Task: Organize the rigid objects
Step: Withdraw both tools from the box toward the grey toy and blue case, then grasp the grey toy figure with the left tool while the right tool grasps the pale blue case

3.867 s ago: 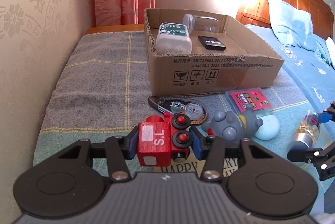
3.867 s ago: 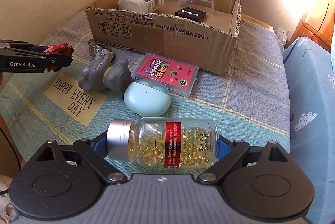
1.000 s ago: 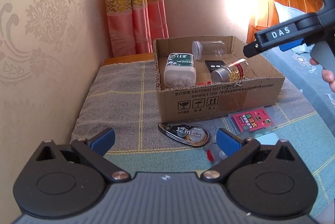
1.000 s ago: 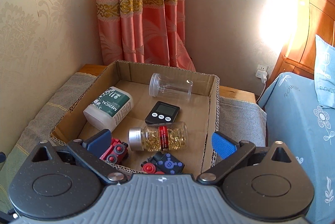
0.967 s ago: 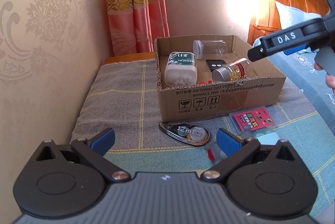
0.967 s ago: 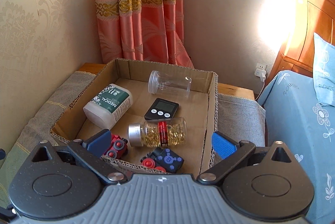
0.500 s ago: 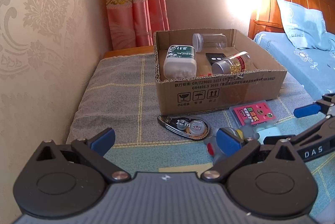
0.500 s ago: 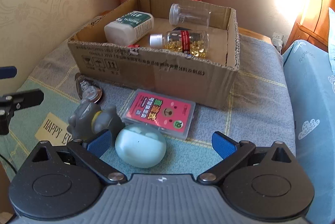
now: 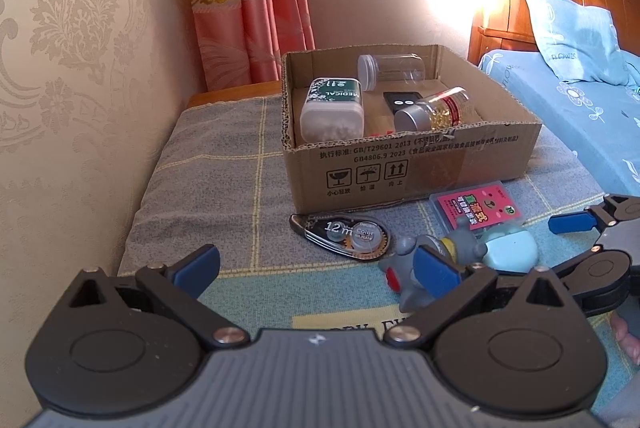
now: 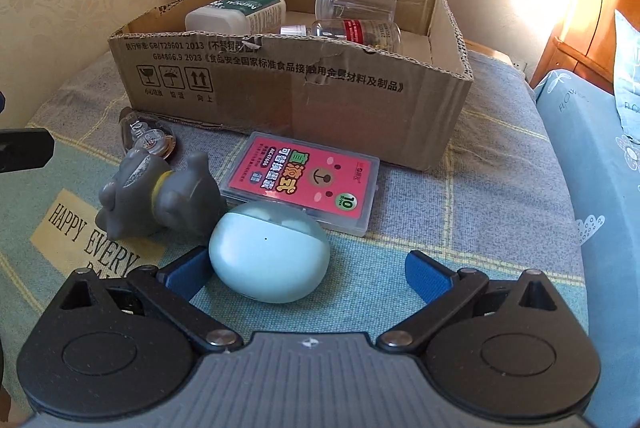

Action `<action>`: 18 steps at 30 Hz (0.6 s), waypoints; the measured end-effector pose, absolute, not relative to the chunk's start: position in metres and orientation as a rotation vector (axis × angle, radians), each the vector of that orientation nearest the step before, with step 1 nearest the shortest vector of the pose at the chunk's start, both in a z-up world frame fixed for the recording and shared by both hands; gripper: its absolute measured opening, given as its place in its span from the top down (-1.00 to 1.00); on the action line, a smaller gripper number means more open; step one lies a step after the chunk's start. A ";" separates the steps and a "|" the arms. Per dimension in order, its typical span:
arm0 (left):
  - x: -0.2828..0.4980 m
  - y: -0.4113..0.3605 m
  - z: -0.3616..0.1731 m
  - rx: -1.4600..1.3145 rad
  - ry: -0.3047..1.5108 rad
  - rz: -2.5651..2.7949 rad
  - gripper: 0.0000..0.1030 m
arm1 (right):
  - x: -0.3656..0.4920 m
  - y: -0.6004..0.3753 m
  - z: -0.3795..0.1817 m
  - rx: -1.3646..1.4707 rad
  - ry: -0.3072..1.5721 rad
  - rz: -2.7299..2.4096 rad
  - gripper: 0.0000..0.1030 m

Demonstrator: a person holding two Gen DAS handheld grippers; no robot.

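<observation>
Your right gripper (image 10: 308, 276) is lining up on the pale blue case (image 10: 270, 252), jaws spread and empty.

The case lies on the blanket between your right fingers, nearer the left one, which looks close to touching it; the cardboard box (image 10: 320, 100) sits beyond. Next, I judge you should centre on the case, then close across it. Your left gripper (image 9: 316, 264) hangs released, holding nothing; the grey toy (image 9: 432, 260) sits by its right finger.
</observation>
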State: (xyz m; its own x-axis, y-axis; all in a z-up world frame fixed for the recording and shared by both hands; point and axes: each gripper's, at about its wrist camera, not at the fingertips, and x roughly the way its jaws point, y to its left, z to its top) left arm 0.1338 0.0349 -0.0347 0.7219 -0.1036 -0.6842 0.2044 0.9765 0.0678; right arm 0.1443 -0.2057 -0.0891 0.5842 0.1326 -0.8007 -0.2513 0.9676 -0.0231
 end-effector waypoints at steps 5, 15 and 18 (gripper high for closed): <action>0.137 0.024 -0.037 0.155 0.753 -0.207 -0.99 | 0.142 -0.226 -0.088 -0.121 0.922 0.192 -1.00; 0.150 -0.017 -0.049 0.217 0.786 -0.297 -0.99 | 0.138 -0.229 -0.091 -0.130 0.889 0.213 -1.00; 0.157 -0.026 -0.054 0.219 0.801 -0.314 -0.99 | 0.137 -0.231 -0.091 -0.136 0.888 0.225 -1.00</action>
